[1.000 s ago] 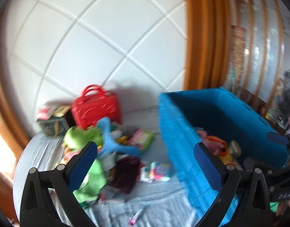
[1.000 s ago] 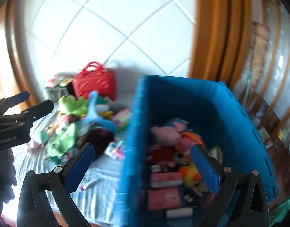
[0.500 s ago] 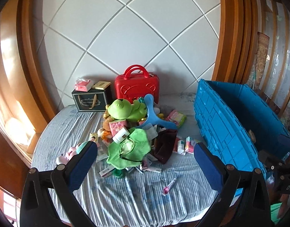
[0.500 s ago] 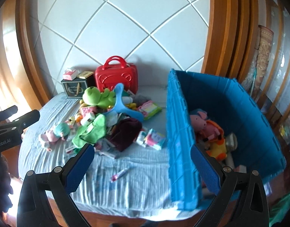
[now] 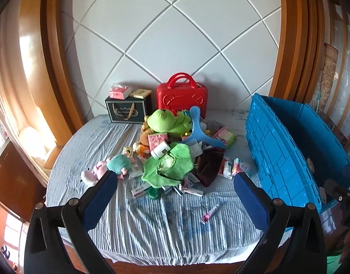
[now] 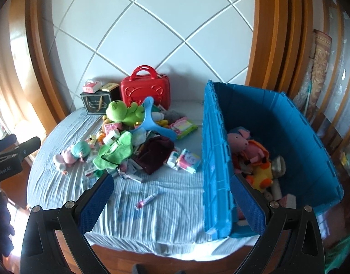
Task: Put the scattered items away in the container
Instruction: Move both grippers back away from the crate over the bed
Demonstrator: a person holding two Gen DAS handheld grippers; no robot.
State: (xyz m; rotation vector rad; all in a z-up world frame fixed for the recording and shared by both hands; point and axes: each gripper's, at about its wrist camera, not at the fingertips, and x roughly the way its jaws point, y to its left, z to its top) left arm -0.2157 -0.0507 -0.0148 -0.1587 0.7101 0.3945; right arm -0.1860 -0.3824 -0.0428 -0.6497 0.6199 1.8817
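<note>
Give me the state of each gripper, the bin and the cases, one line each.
left gripper: open, empty, above the bed.
right gripper: open, empty.
blue bin: open, partly filled with toys.
red case: closed, upright against the wall.
dark box: closed, two small packs on top.
pink tube: lying alone on the sheet.

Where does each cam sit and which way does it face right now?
Left wrist: on the left claw, open, held above the bed's near edge, looking at the toy pile; the right claw's tip shows at far right.
Right wrist: on the right claw, open, further right, looking into the blue crate; the left claw and a dark sleeve show at far left.
Shared: toy pile, red case, pink tube, blue crate.
</note>
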